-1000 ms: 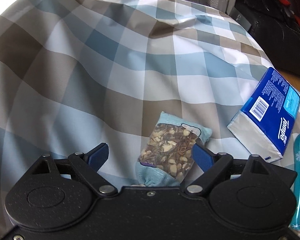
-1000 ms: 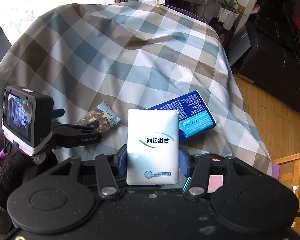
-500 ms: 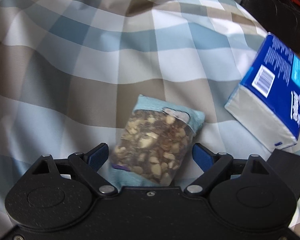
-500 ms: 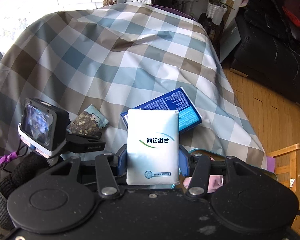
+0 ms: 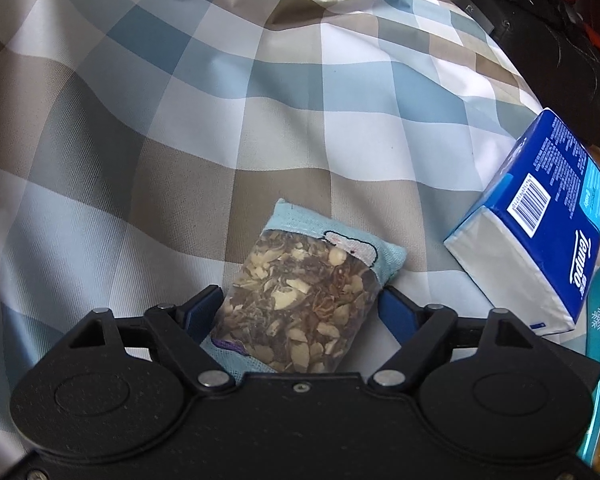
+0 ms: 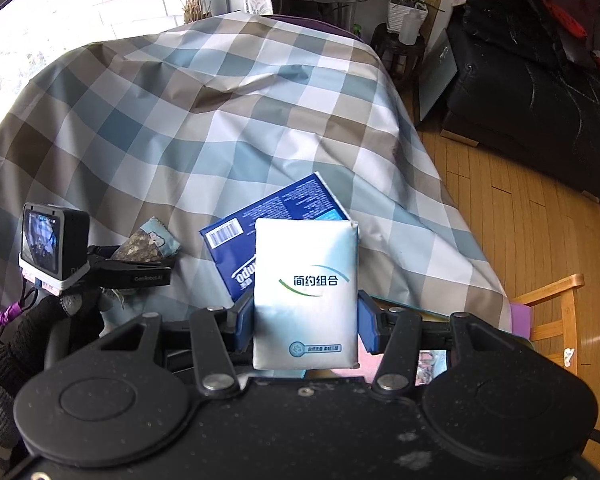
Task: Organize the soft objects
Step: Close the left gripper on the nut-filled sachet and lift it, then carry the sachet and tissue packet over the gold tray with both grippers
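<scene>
L claw (image 5: pixel 300 312): jaws just been closing round herb sachet (image 5: pixel 304 304) on checked cloth (image 5: pixel 180 140); pads at its sides, grip unclear.
R claw (image 6: pixel 305 320): clamped on white tissue pack (image 6: pixel 306 292), held above the cloth.
Blue Tempo pack (image 5: pixel 540 232): just right of sachet.

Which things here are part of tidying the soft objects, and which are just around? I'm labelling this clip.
Part of the job:
- sachet, between the left gripper jaws, which have just been closing
- white tissue pack, clamped in the right gripper
- blue Tempo pack
- teal tin

Just around:
- checked cloth
- potted plant
- black sofa
</scene>
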`<control>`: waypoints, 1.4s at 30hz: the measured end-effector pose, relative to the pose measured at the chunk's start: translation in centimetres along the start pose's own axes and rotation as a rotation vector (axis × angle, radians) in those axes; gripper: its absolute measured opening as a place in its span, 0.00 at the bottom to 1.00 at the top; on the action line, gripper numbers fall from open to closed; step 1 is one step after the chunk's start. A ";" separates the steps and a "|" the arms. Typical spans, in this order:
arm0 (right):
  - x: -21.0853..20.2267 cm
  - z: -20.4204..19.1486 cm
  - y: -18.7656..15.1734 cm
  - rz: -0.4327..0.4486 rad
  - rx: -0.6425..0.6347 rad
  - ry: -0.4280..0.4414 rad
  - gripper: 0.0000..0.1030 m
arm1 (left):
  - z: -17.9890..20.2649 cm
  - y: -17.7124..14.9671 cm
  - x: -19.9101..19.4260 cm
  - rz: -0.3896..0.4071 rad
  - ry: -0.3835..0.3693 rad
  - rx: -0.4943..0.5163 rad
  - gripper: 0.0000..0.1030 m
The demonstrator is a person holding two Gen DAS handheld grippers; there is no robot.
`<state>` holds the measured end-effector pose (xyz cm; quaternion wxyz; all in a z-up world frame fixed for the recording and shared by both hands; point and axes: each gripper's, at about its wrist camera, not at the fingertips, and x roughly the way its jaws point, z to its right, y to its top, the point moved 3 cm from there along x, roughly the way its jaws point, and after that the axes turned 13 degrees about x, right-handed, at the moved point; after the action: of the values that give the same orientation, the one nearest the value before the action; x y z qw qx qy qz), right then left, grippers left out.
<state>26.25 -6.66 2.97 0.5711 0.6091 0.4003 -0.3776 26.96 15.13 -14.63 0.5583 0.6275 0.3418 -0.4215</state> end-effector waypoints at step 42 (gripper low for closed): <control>-3.6 26.2 -8.5 0.230 0.436 0.019 0.49 | 22.5 2.1 -16.6 0.297 -0.163 0.286 0.48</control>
<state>16.98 -32.76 1.28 0.4617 0.7629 0.2430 -0.3818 18.72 -6.73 0.87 0.5452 0.7075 0.1361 -0.4285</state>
